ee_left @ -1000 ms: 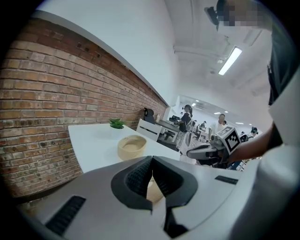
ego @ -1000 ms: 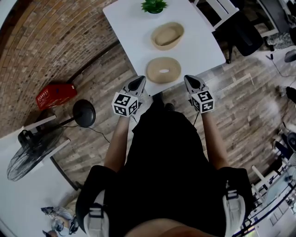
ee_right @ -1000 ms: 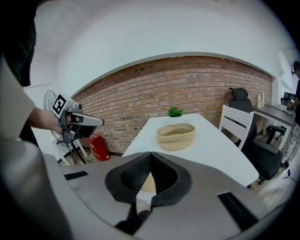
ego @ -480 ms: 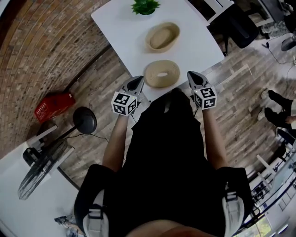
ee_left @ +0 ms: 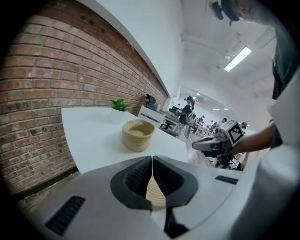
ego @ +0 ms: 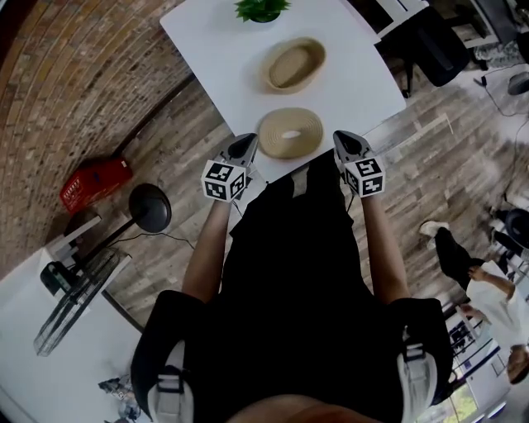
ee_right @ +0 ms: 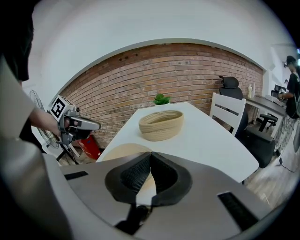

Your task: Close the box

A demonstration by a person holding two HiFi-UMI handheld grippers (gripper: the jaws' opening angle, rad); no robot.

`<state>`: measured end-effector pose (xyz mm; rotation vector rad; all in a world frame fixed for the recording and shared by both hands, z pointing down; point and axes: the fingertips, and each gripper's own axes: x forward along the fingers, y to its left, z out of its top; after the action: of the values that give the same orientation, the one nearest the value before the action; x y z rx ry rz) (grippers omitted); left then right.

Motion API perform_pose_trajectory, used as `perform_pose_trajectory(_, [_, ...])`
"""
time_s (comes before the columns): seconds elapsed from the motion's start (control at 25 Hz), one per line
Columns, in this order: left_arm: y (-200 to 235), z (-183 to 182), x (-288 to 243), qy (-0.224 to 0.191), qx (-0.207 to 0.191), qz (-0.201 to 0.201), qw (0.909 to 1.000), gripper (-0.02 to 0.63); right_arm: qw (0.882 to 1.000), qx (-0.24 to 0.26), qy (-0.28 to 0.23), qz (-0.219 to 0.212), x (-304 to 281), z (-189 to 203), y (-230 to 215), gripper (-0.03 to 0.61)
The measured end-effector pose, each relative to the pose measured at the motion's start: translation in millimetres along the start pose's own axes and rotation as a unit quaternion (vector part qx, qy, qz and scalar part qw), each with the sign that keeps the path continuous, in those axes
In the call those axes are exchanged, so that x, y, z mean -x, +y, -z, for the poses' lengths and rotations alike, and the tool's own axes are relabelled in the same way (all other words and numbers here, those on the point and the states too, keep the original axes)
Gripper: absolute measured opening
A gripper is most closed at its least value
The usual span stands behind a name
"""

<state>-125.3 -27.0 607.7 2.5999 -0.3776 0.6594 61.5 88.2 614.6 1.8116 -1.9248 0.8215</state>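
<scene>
An oval woven basket [ego: 292,64] stands open on the white table [ego: 223,49]; it also shows in the gripper views [ee_left: 138,135] [ee_right: 161,124]. Its flat woven lid [ego: 290,132] lies nearer me by the table's front edge. My left gripper [ego: 245,144] hovers just left of the lid, shut and empty. My right gripper [ego: 342,139] hovers just right of it, also shut and empty. In the left gripper view the lid [ee_left: 155,199] peeks past my shut left gripper [ee_left: 152,159]. In the right gripper view the lid [ee_right: 123,152] lies ahead of my right gripper [ee_right: 150,154].
A small potted plant [ego: 260,8] stands at the table's far end. A black office chair [ego: 434,41] stands to the right of the table. On the floor at the left are a red box [ego: 95,182] and a standing fan [ego: 83,281]. A person [ego: 471,273] walks at the right.
Both grippers have sunk and moved forward, closer to the lid's two sides. The lid now shows plainly in the right gripper view. Both pairs of jaws stayed shut.
</scene>
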Motion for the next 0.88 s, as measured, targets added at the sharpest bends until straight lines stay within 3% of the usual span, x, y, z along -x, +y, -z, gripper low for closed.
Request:
perform_pose_trajectory(0.36, [12, 19, -14, 0.020, 0.015, -0.001, 0.9997, 0.031, 1.000, -0.019, 0.005, -0.009, -13, 10, -5, 0.093])
perform_pose_trajectory(0.44, [14, 23, -16, 0.024, 0.017, 0.000, 0.9996, 0.085, 1.000, -0.022, 0.009, -0.008, -16, 11, -4, 0.112])
perform_pose_trajectory(0.6, [14, 33, -18, 0.037, 0.015, 0.001, 0.9992, 0.121, 1.000, -0.027, 0.008, -0.001, -20, 18, -8, 0.150])
perform_pose_trajectory(0.72, [16, 39, -20, 0.044, 0.013, -0.004, 0.9989, 0.219, 0.999, -0.039, -0.004, 0.000, -24, 20, -10, 0.279])
perform_pose_trajectory(0.76, [17, 40, -20, 0.044, 0.013, -0.007, 0.9989, 0.257, 0.999, -0.044, -0.008, 0.001, -24, 20, -11, 0.301])
perform_pose_trajectory(0.88, [18, 41, -21, 0.045, 0.017, -0.006, 0.9988, 0.275, 0.999, -0.051, -0.011, 0.005, -27, 21, -12, 0.332])
